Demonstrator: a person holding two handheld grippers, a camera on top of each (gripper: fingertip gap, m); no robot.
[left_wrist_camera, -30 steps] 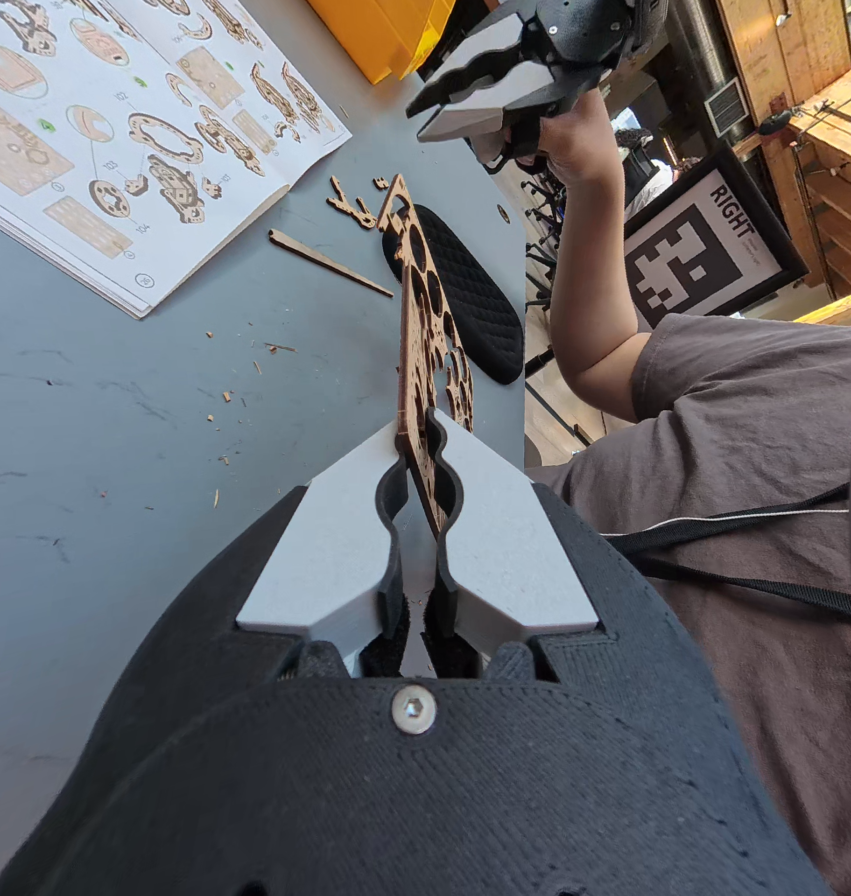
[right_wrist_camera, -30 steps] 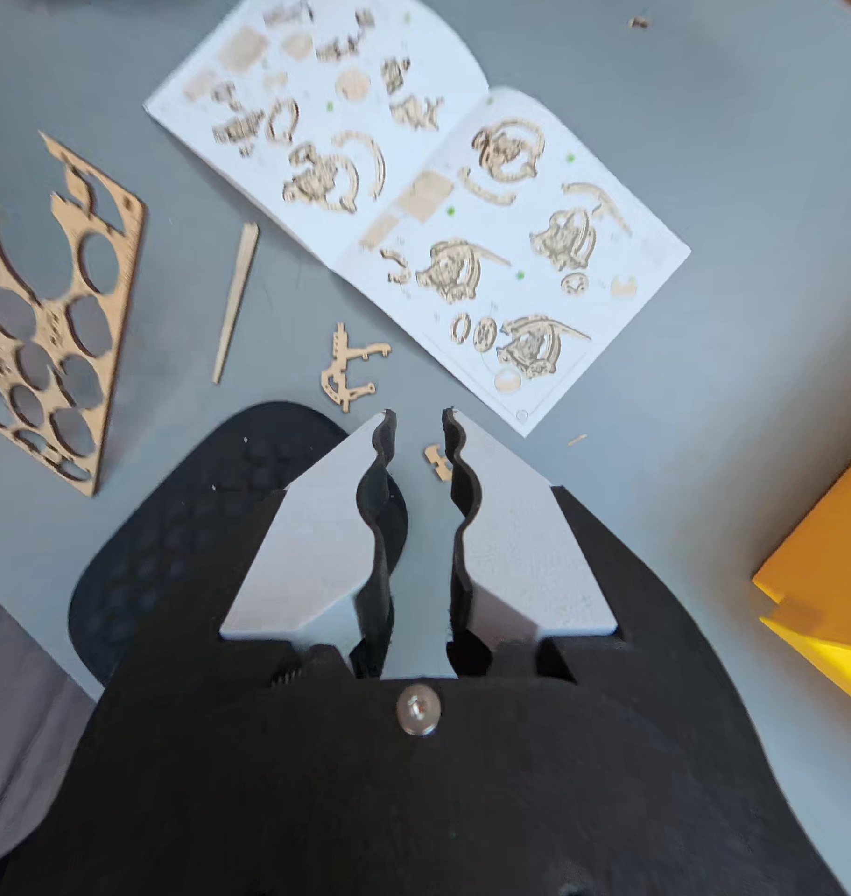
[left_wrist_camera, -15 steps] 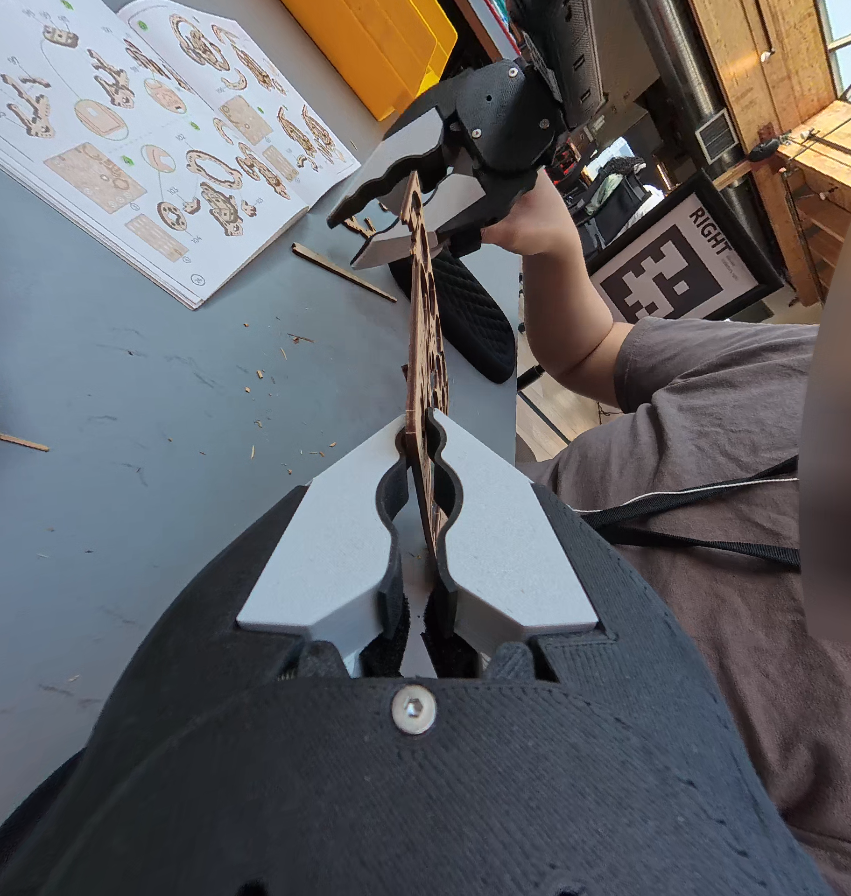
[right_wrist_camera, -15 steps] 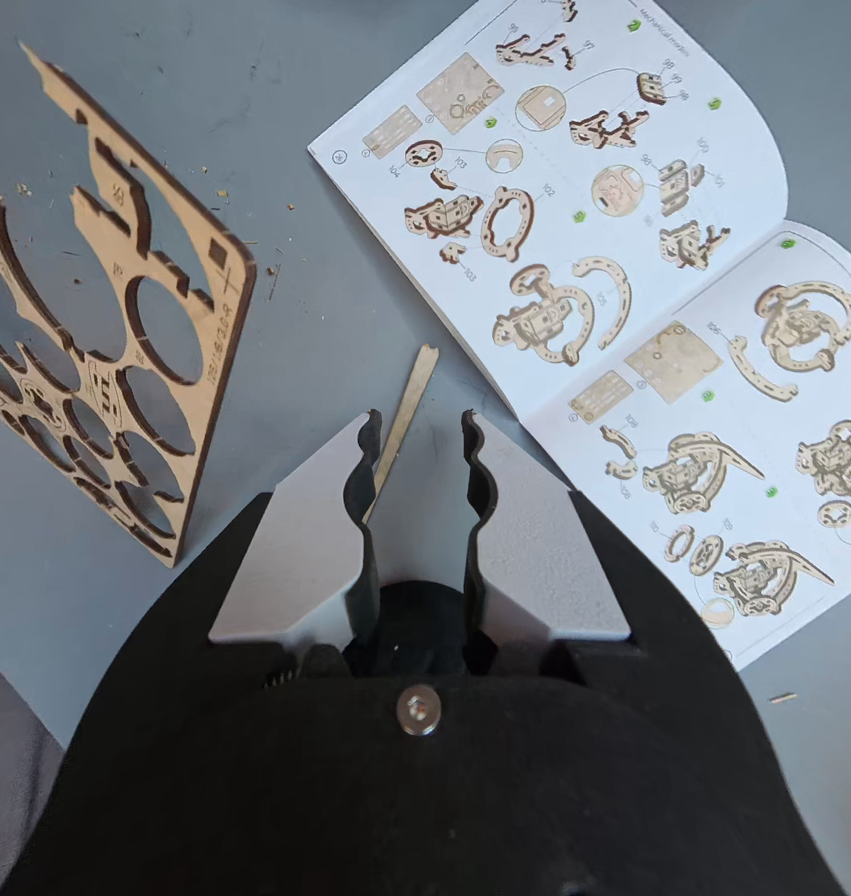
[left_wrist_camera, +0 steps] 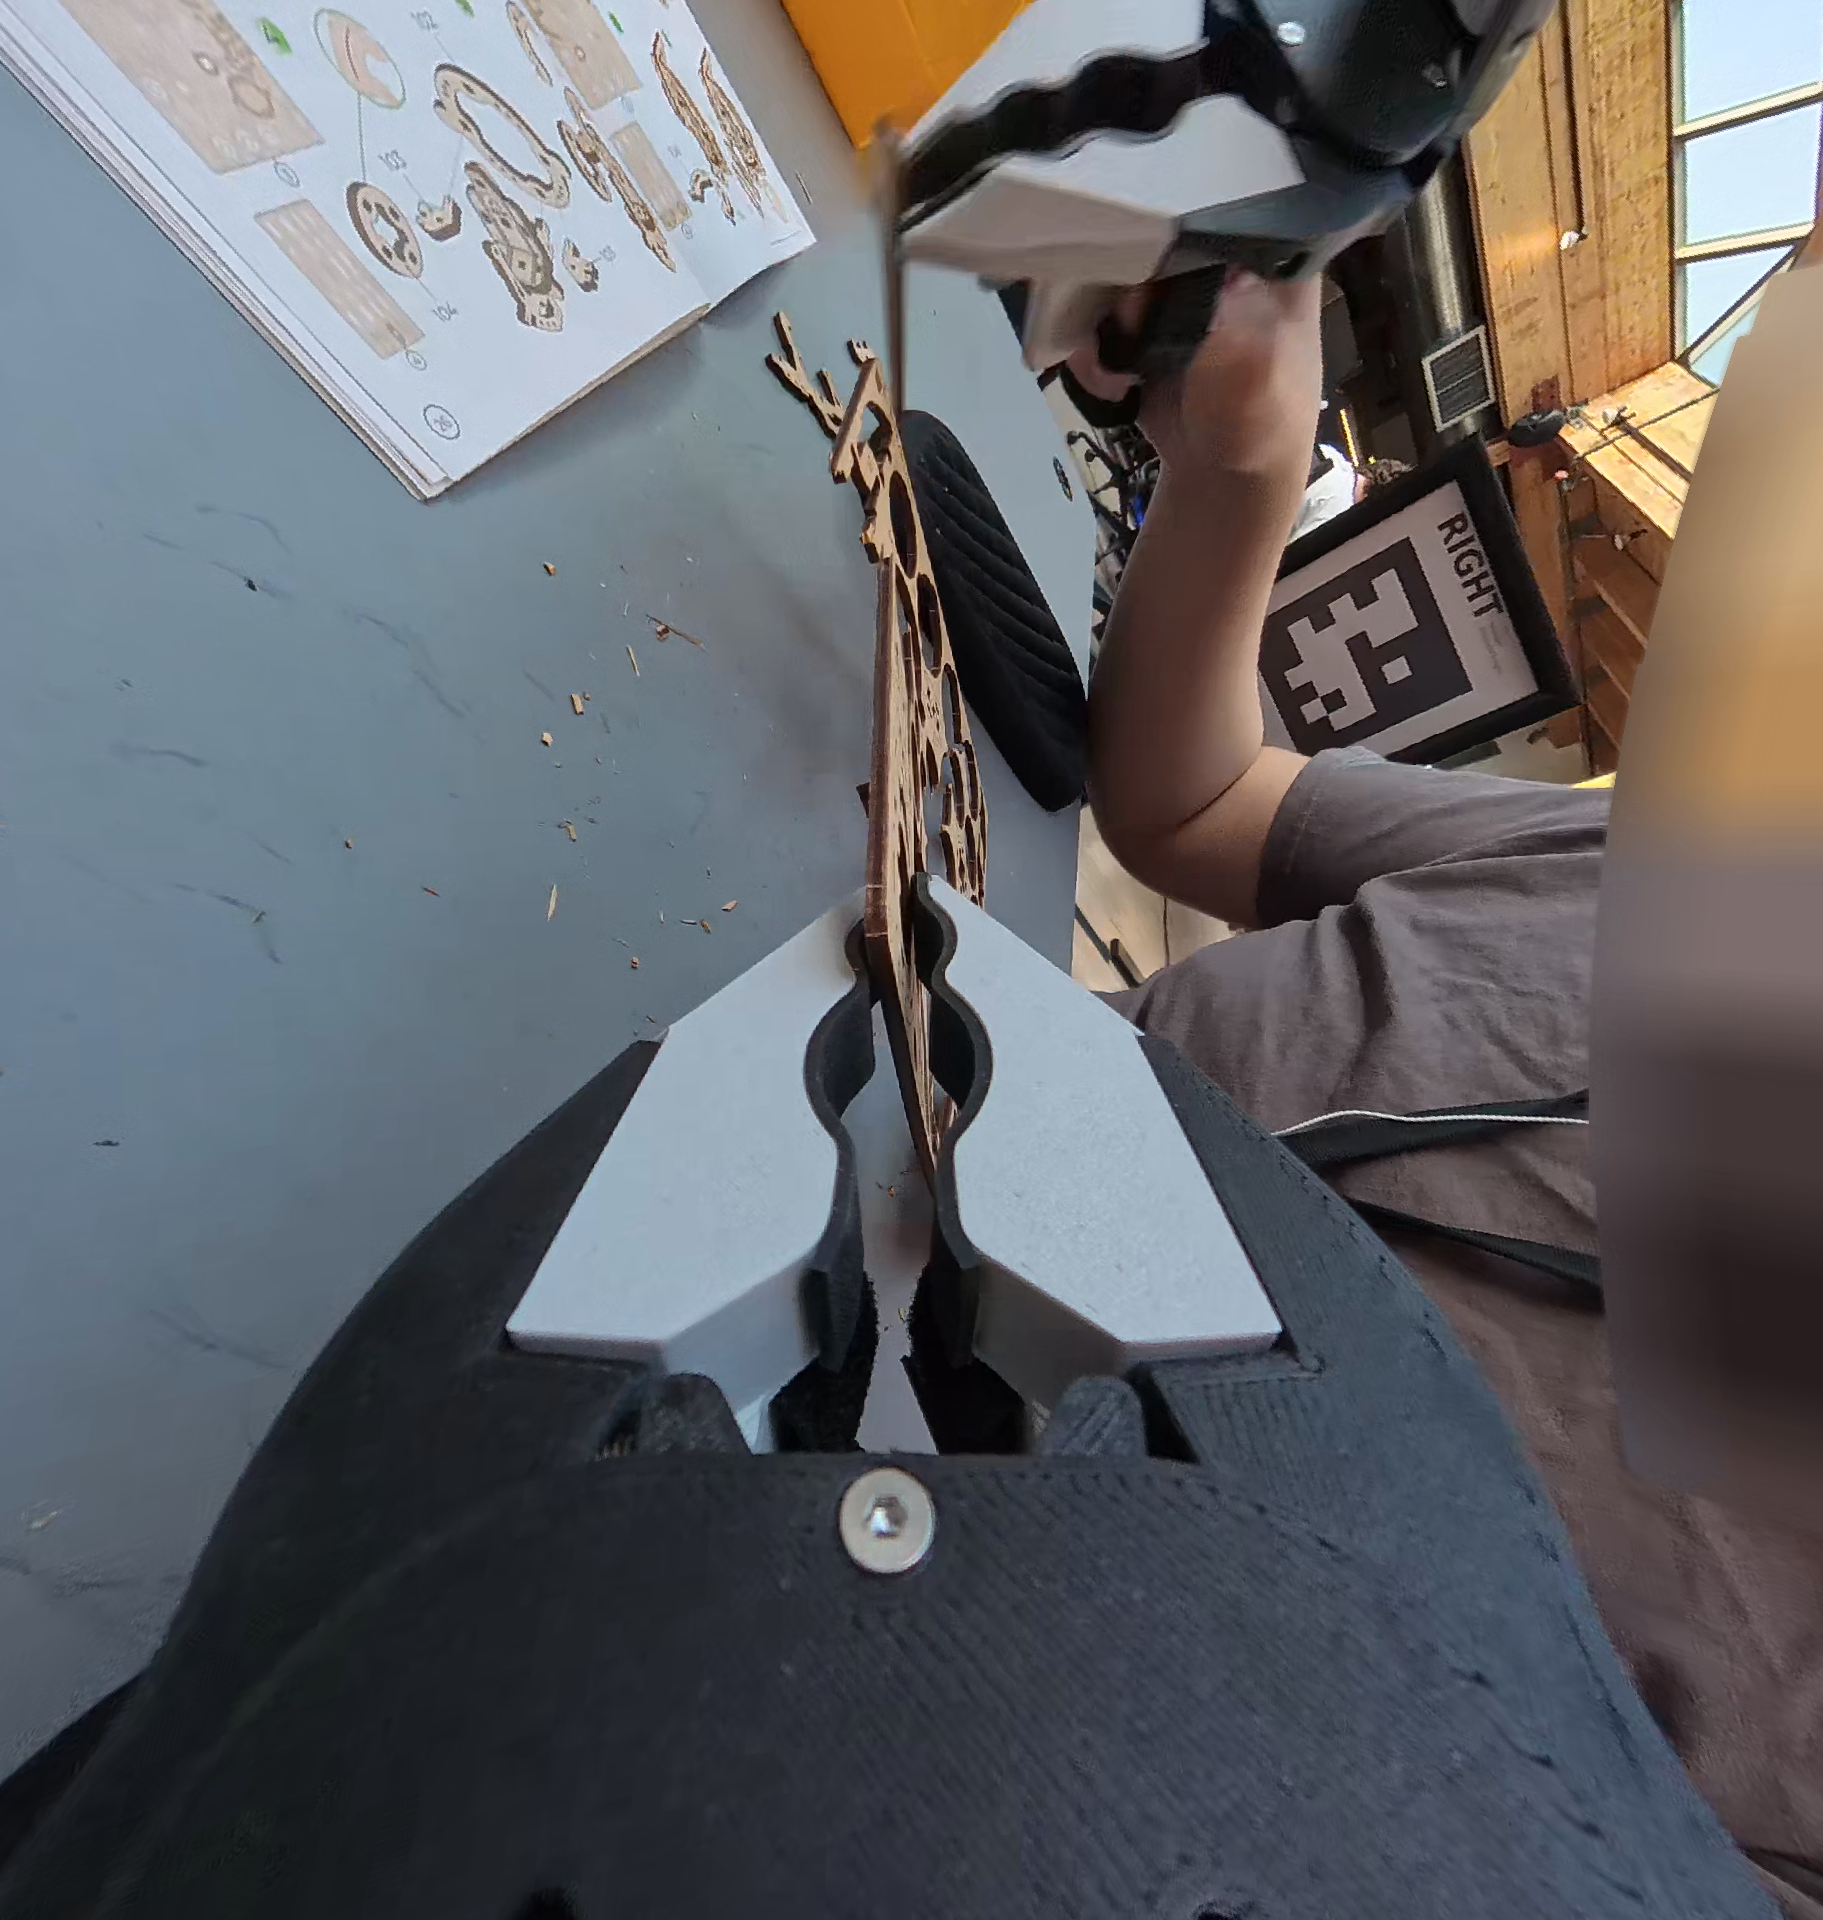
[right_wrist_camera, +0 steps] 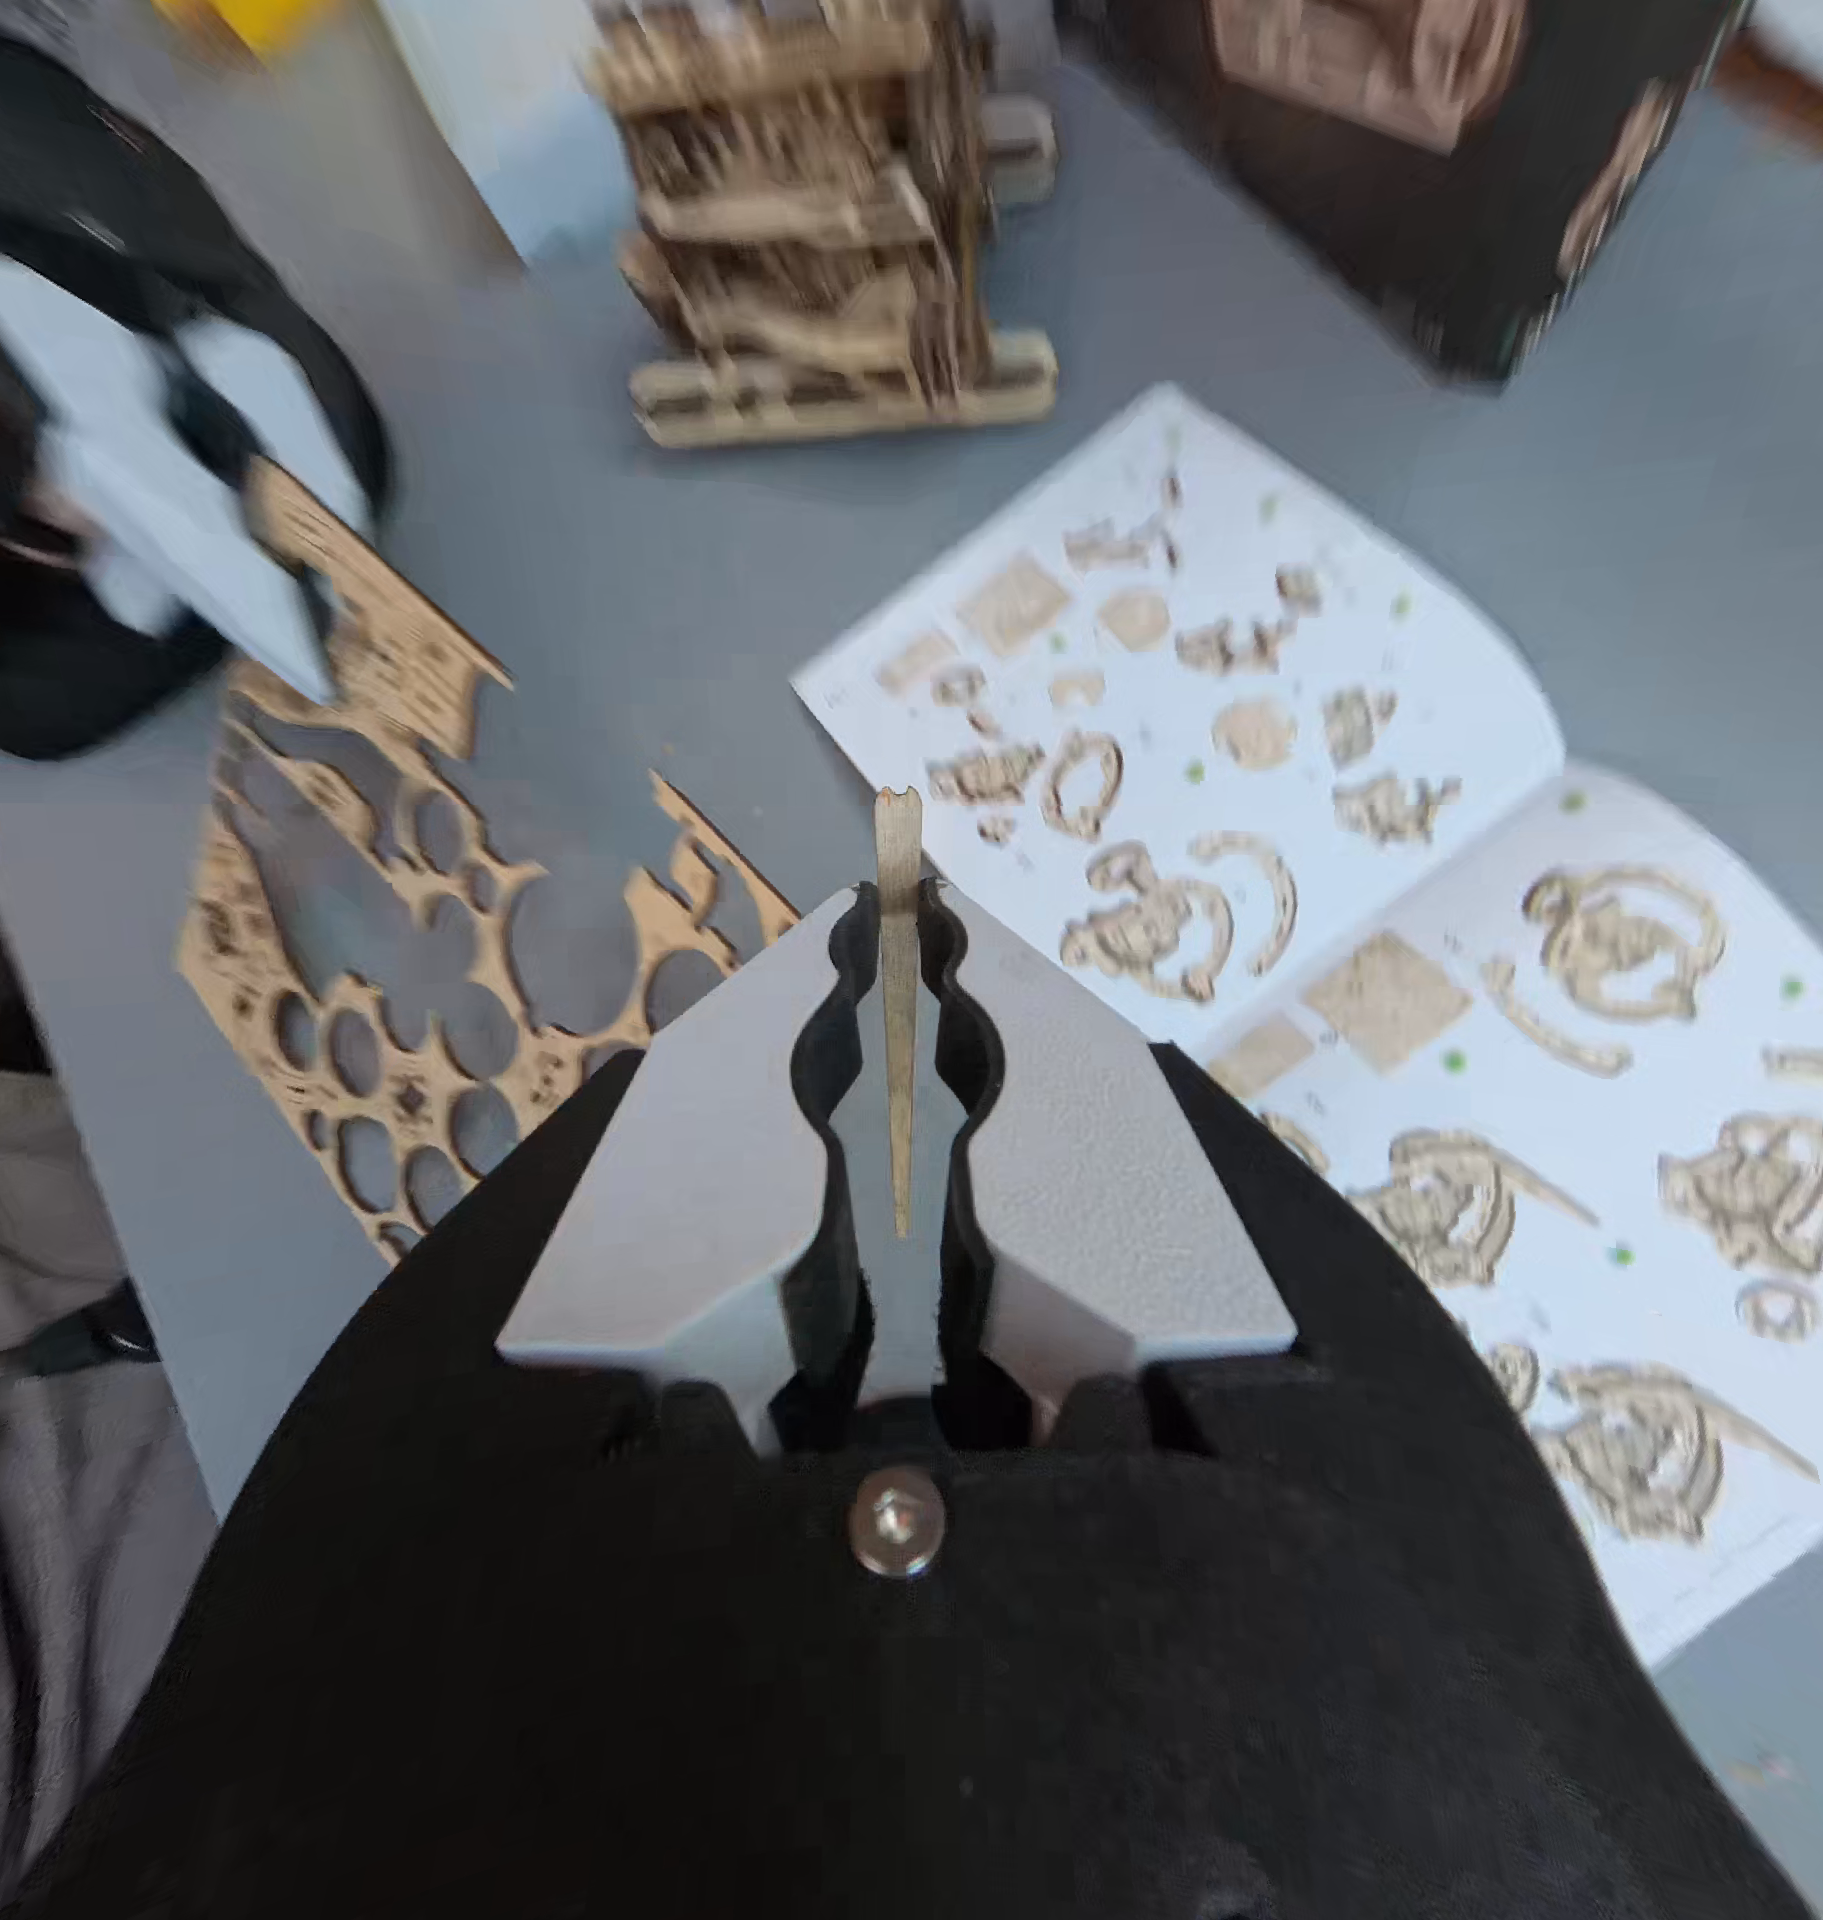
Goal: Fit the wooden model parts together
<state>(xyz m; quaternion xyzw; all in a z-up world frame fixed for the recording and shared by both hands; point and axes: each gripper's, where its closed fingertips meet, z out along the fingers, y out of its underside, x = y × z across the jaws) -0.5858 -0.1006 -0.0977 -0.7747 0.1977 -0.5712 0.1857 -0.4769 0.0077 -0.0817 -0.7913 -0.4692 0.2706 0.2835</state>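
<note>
My left gripper (left_wrist_camera: 891,909) is shut on the lower edge of a thin wooden cut-out sheet (left_wrist_camera: 902,727) with several round holes and holds it upright on edge above the grey table. The sheet (right_wrist_camera: 398,634) shows face-on in the right wrist view, with the left gripper (right_wrist_camera: 283,613) at its far corner. My right gripper (right_wrist_camera: 896,894) is shut on a slim tapered wooden stick (right_wrist_camera: 899,987), whose notched end sticks out past the tips. In the left wrist view the right gripper (left_wrist_camera: 912,187) holds the stick (left_wrist_camera: 894,291) just above the sheet's top corner.
An open instruction booklet (right_wrist_camera: 1302,935) lies on the grey table (left_wrist_camera: 263,935). A part-built wooden model (right_wrist_camera: 834,229) and a dark box (right_wrist_camera: 1458,156) stand behind. A black pad (left_wrist_camera: 990,623), a small loose wooden piece (left_wrist_camera: 808,369) and a yellow bin (left_wrist_camera: 886,62) are nearby. A person sits at right.
My right gripper was open over the stick lying on the table; now it is shut on the stick and has lifted it up beside the sheet. My left gripper still holds the sheet.
</note>
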